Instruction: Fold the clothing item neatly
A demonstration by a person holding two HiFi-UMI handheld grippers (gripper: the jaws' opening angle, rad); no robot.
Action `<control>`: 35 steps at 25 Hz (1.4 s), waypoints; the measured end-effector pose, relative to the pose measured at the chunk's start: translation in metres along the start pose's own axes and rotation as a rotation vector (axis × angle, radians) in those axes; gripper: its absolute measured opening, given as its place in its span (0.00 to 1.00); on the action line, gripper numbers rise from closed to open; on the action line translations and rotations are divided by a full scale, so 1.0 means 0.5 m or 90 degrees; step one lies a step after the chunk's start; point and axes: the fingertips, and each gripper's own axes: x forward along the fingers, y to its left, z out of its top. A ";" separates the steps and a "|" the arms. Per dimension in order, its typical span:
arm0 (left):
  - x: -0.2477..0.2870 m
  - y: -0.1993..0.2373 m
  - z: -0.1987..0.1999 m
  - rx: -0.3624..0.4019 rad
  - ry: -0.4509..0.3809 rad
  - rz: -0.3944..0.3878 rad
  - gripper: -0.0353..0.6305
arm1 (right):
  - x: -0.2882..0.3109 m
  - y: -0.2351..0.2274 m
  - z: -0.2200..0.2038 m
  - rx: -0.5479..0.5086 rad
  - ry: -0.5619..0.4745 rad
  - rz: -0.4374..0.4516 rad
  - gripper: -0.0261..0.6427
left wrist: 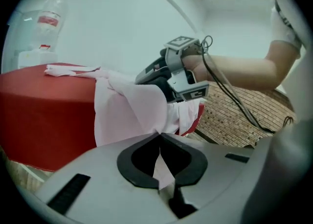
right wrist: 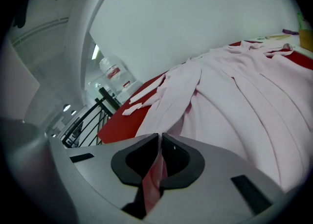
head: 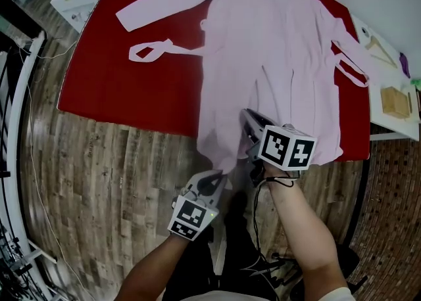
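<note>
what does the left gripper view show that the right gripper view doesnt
Only the left gripper view: the right gripper seen from outside, with its marker cube, the person's forearm, the patterned floor, and the hem of the pink garment hanging off the table edge.

Only the right gripper view: the garment spread across the table top, and a black railing.

Both: the garment, the red table, a bottle, and the view's own gripper shut on pink fabric, as with the left gripper.
</note>
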 end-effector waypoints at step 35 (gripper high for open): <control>0.130 -0.142 -0.030 0.086 0.128 -0.143 0.15 | -0.196 -0.285 0.025 0.000 -0.084 -0.151 0.08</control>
